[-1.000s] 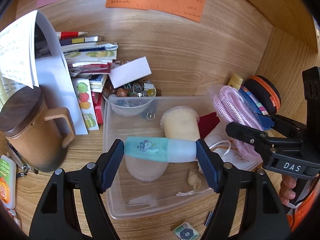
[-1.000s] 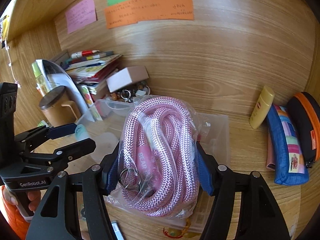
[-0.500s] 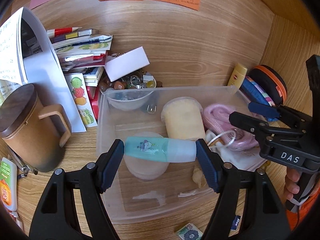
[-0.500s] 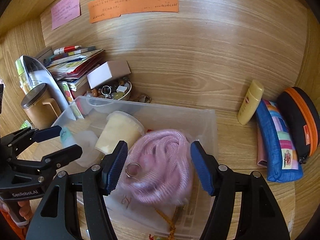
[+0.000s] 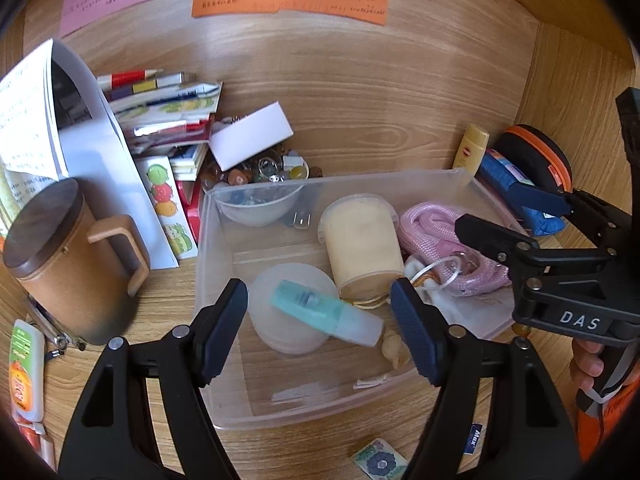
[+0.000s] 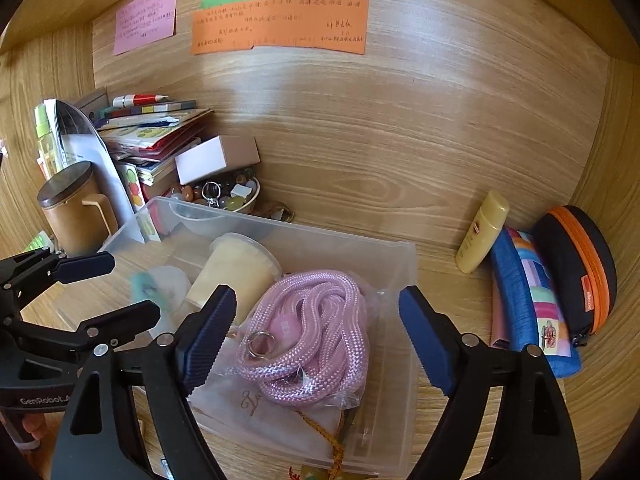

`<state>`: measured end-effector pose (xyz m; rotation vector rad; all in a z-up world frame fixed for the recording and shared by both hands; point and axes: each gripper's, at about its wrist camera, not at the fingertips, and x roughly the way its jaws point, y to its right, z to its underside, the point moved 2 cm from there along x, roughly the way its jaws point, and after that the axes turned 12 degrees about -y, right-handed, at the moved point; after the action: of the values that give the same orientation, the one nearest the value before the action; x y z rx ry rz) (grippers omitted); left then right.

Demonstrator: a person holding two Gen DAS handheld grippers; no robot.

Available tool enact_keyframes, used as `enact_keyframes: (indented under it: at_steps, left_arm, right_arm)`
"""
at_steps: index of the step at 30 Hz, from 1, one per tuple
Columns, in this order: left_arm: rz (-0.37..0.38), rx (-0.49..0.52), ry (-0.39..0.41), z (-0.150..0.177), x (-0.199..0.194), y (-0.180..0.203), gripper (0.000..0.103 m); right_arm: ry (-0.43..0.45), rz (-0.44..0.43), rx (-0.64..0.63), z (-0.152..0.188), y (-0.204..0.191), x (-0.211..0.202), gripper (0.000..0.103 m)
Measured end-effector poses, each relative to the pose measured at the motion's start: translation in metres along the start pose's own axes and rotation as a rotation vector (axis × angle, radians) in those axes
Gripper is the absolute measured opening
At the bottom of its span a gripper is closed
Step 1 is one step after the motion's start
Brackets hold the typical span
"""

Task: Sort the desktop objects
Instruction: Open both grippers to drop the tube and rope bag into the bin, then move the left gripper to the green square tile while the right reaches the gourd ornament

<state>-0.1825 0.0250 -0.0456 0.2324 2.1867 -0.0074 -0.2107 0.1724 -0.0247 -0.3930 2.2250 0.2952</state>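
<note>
My left black hand-held gripper with blue finger pads (image 5: pixel 320 332) is spread wide, gripping nothing. My right black hand-held gripper with blue finger pads (image 6: pixel 316 340) is likewise spread, empty. Both point forward and downward, side by side, each held in a fist.

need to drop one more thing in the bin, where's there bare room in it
Free: the clear bin's front strip, nearer than the teal bottle, and its left side between the small bowl and the round lid. Crowded: the right half, with the yellow cup, pink rope and pouch.
</note>
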Motion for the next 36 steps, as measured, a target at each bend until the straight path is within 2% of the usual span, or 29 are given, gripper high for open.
enact_keyframes:
  at_steps: [6, 8, 14, 18, 27, 36]
  left_arm:
    - [-0.020, -0.006, 0.025, -0.001, -0.013, -0.001, 0.080]
    - [-0.020, -0.012, 0.031, -0.001, -0.017, -0.003, 0.081]
    - [-0.024, -0.026, 0.059, 0.002, -0.034, -0.004, 0.082]
    - [-0.039, -0.034, 0.086, 0.007, -0.046, -0.004, 0.093]
    - [-0.052, -0.044, 0.102, 0.026, -0.064, -0.003, 0.093]
    - [-0.075, -0.055, 0.055, 0.053, -0.061, -0.002, 0.093]
  right_arm:
    - [0.010, -0.003, 0.003, -0.002, -0.001, -0.010, 0.082]
    - [0.017, -0.002, 0.004, -0.003, -0.001, -0.016, 0.088]
    - [0.078, 0.016, -0.002, -0.001, -0.003, -0.043, 0.096]
    - [0.106, 0.029, -0.010, 0.006, -0.005, -0.058, 0.098]
    - [0.108, 0.043, -0.001, 0.024, -0.005, -0.071, 0.098]
    - [0.077, 0.019, 0.047, 0.054, 0.003, -0.073, 0.098]
